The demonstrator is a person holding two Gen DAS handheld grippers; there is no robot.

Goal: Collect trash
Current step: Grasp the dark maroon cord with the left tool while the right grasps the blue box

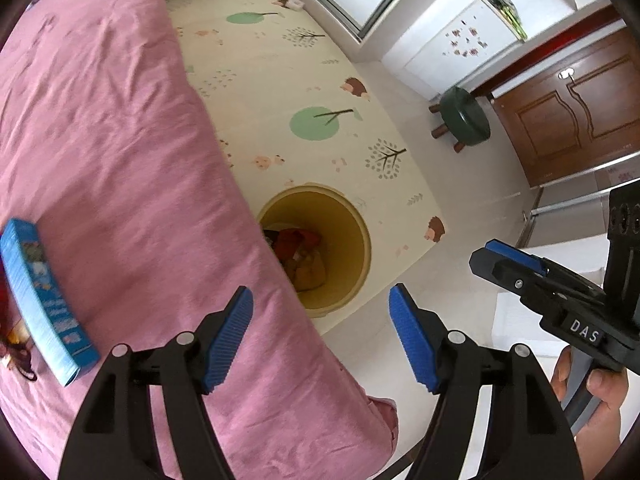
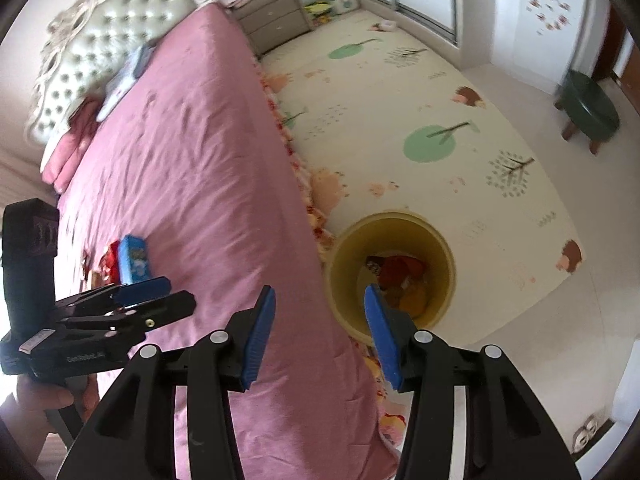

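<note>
Two hand-held grippers hang empty above the edge of a pink-covered bed (image 1: 120, 152), both angled down toward a yellow bin (image 1: 352, 240) standing on the play mat (image 1: 280, 92) just beside the mattress. The left hand-held gripper (image 1: 321, 336) has its blue pads spread wide with nothing between them; the right hand-held gripper (image 2: 319, 332) shows a narrower gap, also holding nothing. Red and orange trash (image 2: 402, 280) lies at the bottom of the bin. A blue box (image 1: 40, 300) lies flat on the bedspread near the left gripper.

The left wrist view alone takes in a brown wooden door (image 1: 572, 108) and the person's hand (image 1: 592, 392) on the right tool's grip. The right wrist view alone shows the tufted headboard (image 2: 104, 40), a grey nightstand (image 2: 272, 20) and red wrappers (image 2: 110, 260) touching the box. A green stool (image 2: 588, 110) appears in both.
</note>
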